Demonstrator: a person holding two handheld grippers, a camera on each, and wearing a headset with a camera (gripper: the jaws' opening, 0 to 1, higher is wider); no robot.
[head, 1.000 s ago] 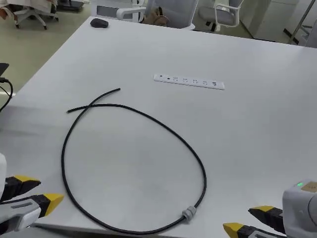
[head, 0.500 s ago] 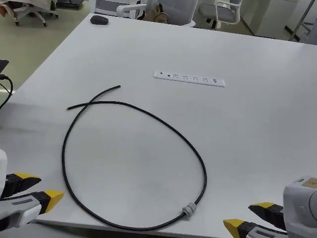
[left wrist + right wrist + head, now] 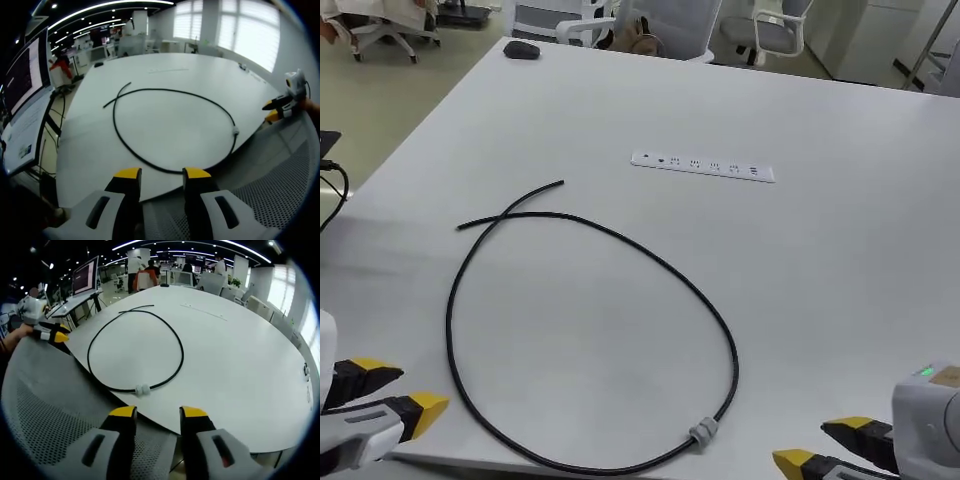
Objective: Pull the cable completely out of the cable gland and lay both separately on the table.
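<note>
Off the near table edge, far left: left gripper (image 3: pixel 418 388), yellow-tipped jaws parted at a moderate gap, nothing between them. Ahead of those jaws the thin black cable (image 3: pixel 448 315) lies in one big loop, flat on the white table (image 3: pixel 820 260); its two free ends cross at the loop's far-left side. Ahead and right of the left jaws, on the loop's near side: small grey cable gland (image 3: pixel 702 432), threaded on the cable, resting on the tabletop close to the near edge. Well beyond the loop: flat white power strip (image 3: pixel 702 166). Right gripper (image 3: pixel 807 444) also sits off the near edge, jaws likewise parted, empty. Gland is ahead of its tips, slightly left, not touching. Grey mesh surface (image 3: pixel 45 405) lies under and left of the right jaws.
</note>
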